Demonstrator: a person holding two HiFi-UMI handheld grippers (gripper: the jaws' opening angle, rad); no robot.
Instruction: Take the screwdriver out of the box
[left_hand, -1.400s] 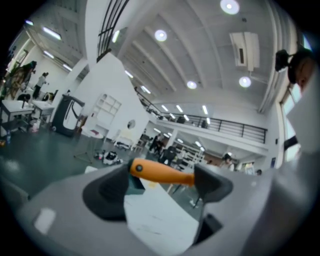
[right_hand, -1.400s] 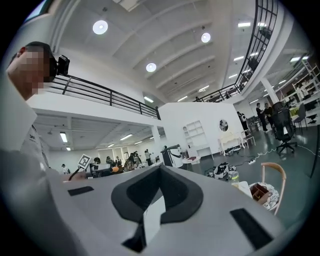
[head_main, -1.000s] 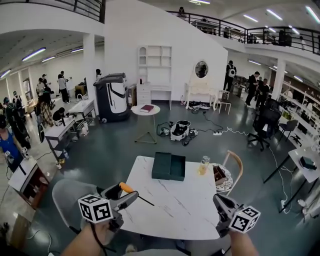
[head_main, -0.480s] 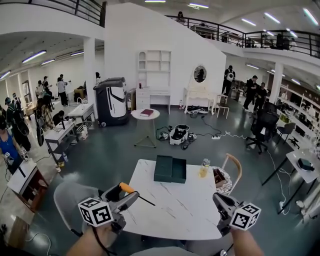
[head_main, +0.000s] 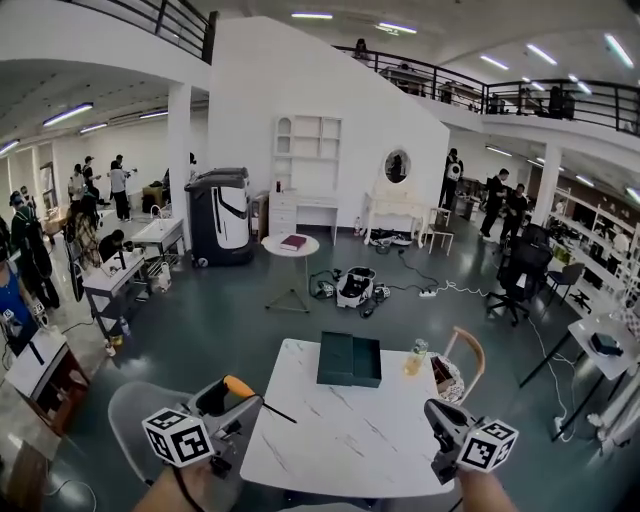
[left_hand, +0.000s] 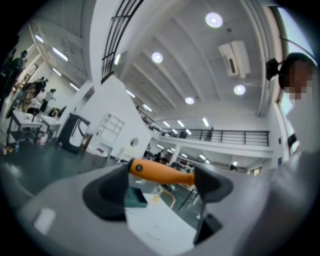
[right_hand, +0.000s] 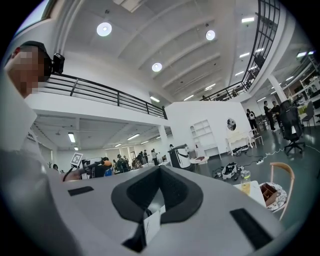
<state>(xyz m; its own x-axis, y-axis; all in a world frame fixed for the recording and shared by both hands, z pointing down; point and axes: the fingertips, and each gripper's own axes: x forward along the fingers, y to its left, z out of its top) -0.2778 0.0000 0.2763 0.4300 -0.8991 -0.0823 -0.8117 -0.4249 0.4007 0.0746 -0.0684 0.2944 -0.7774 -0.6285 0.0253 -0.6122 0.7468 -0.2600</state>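
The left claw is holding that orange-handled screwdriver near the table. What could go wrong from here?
The left gripper pinches the screwdriver only across its orange handle, jaws wide, so it might pivot or slip out. Its metal tip juts toward the white table and could scratch it.

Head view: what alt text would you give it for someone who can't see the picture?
The left gripper holds an orange-handled screwdriver by the near left edge of a white marble table, well clear of the open dark green box at its far side. The right gripper hovers shut and empty at the near right.
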